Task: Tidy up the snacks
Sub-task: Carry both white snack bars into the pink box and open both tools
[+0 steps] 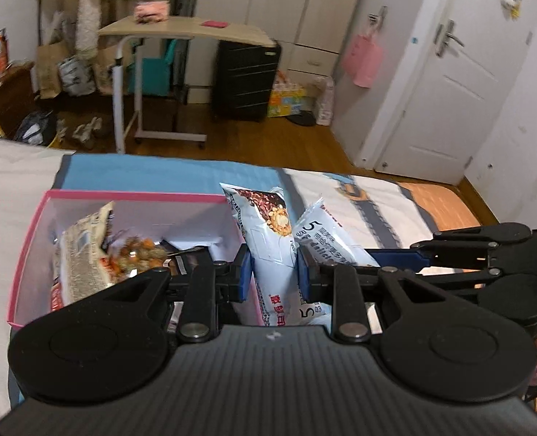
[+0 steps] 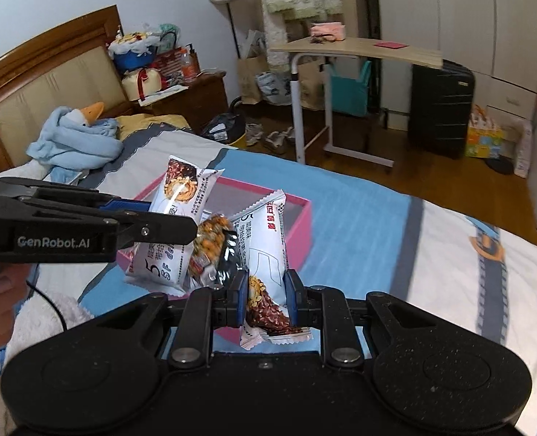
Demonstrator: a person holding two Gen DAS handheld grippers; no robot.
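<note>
Snack packets: two held, one pinched in each gripper's fingers [image 2: 291,299], above one pink box [image 2: 297,232].

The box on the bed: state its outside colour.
Pink box, pale inside; clearest in the right wrist view.

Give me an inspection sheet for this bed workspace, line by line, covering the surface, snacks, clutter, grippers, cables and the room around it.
Surface: bed cover, blue and white, with grey stripes.
Job's things: pink box on the cover, holding several snack packs; one white snack bar in the left gripper, a second white snack bar in the right gripper, both held above the box.
Clutter: blue blanket with a duck toy near the headboard.
Grippers: left gripper shut on its bar; right gripper shut on its bar.
Cables: thin black cable by the person's hand.
Surroundings: rolling table, black suitcase, white door, shoes on the wooden floor.
</note>
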